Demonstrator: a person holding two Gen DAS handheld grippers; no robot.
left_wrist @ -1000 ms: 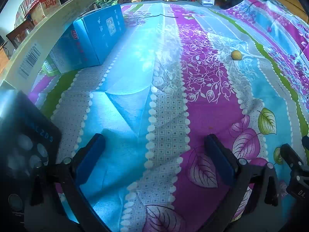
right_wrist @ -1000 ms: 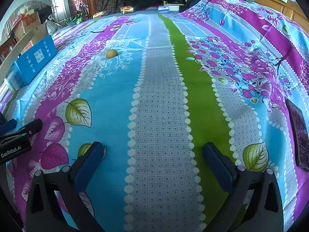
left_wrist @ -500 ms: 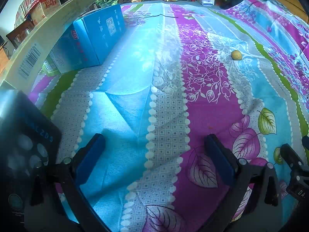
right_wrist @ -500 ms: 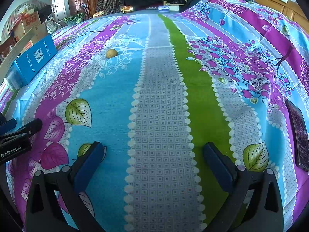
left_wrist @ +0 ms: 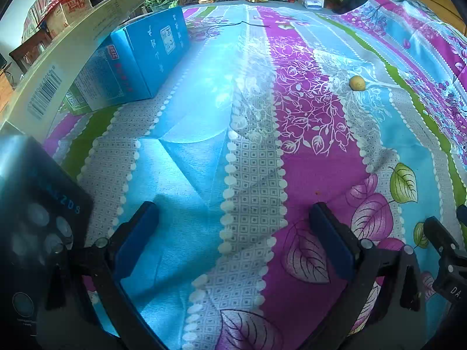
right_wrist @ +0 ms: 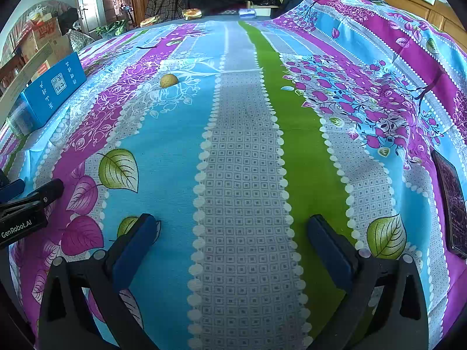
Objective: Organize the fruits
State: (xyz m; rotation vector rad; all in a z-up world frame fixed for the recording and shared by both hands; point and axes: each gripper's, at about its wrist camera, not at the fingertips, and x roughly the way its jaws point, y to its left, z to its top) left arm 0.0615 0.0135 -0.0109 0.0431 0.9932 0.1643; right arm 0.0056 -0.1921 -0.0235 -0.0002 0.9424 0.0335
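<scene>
One small yellow fruit (left_wrist: 357, 83) lies alone on the flowered bedsheet, far ahead and to the right of my left gripper (left_wrist: 233, 218). The right wrist view shows the same fruit (right_wrist: 169, 80) far ahead and to the left of my right gripper (right_wrist: 230, 227). Both grippers rest low over the sheet, open, with nothing between their blue pads. The tip of the right gripper (left_wrist: 443, 250) shows at the lower right of the left wrist view, and the left gripper's tip (right_wrist: 29, 204) sits at the left edge of the right wrist view.
A blue carton (left_wrist: 146, 67) stands at the left, against a long pale cardboard box (left_wrist: 73, 58). A dark box (left_wrist: 35, 218) sits by my left gripper. A dark phone (right_wrist: 452, 201) lies at the sheet's right edge. Clothes and bowls crowd the far end.
</scene>
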